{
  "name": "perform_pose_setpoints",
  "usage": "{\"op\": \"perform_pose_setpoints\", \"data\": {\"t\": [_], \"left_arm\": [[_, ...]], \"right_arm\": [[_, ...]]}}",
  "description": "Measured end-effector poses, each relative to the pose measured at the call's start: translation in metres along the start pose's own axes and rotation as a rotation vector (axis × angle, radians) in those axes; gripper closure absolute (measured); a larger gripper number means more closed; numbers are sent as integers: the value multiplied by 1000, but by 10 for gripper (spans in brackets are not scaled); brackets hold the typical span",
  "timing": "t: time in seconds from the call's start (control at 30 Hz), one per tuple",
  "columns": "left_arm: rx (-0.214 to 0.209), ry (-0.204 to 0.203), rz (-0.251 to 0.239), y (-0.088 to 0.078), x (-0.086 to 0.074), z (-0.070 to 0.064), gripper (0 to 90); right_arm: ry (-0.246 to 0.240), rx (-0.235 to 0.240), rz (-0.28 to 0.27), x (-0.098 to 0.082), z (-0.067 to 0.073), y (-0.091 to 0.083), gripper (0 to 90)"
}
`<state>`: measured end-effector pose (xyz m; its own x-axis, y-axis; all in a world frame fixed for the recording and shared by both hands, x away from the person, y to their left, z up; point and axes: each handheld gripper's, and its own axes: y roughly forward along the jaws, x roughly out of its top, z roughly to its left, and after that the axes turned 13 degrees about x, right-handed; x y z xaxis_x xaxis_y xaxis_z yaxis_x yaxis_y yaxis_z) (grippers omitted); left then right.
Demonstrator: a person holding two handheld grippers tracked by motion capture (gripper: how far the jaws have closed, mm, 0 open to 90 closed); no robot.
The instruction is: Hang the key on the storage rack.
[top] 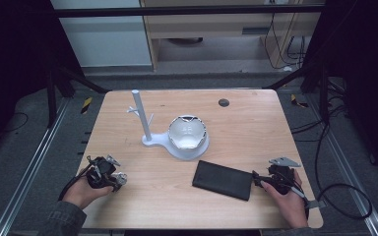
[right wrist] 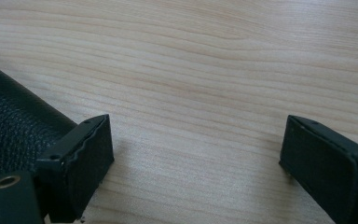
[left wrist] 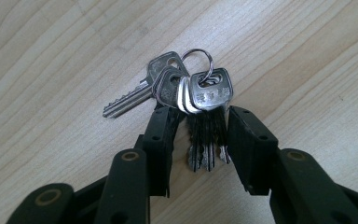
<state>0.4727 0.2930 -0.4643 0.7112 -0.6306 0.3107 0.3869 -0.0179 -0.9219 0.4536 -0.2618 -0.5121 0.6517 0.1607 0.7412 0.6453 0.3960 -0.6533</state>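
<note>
Left hand: entered from the bottom edge at the table's near-left corner, sleeve showing, wrapped round the left gripper, which lay low over the tabletop and pointed toward the table's middle. Jaws partly apart, with a bunch of keys on a ring lying between them on the wood; the left pad lay against the blades, while a sliver of gap showed at the right pad, so the keys rested loose rather than clamped. One key splayed off to the side, its teeth clear of the jaws.

Right hand: at the near-right corner, holding the right gripper level with the surface. Jaws wide apart, bare wood between them.

Black leather wallet: flat on the table, just beside the right gripper's one jaw, between the two hands.

White bowl: seated on the round base of a white stand with an upright post, mid-table, well apart from both grippers.

Table: light wood grain, rounded corners, a dark round cap near the far edge.

Surroundings: grey floor, dark frame rails, trailing cables at right, pale cabinets beyond.
</note>
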Motion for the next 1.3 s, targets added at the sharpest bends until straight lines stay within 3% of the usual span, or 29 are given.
{"op": "perform_pose_setpoints", "data": {"t": [0.2, 0.33, 0.47, 0.63, 0.77, 0.87, 1.2, 1.3], "left_arm": [[-20, -11, -7, 0, 0, -2, 533], [1, -5, 0, 0, 1, -4, 534], [39, 19, 4, 0, 3, -5, 635], [36, 51, 15, -2, 4, -9, 815], [57, 66, 19, -3, 5, -13, 819], [50, 65, 4, -6, 4, -15, 830], [61, 90, 22, -10, -1, -17, 838], [56, 78, 6, -13, -2, -17, 837]], "right_arm": [[0, 0, 0, 0, 0, 0, 94], [0, 0, 0, 0, 0, 0, 94], [0, 0, 0, 0, 0, 0, 95], [0, 0, 0, 0, 0, 0, 95], [0, 0, 0, 0, 0, 0, 94], [0, 0, 0, 0, 0, 0, 95], [0, 0, 0, 0, 0, 0, 95], [0, 0, 0, 0, 0, 0, 95]]}}
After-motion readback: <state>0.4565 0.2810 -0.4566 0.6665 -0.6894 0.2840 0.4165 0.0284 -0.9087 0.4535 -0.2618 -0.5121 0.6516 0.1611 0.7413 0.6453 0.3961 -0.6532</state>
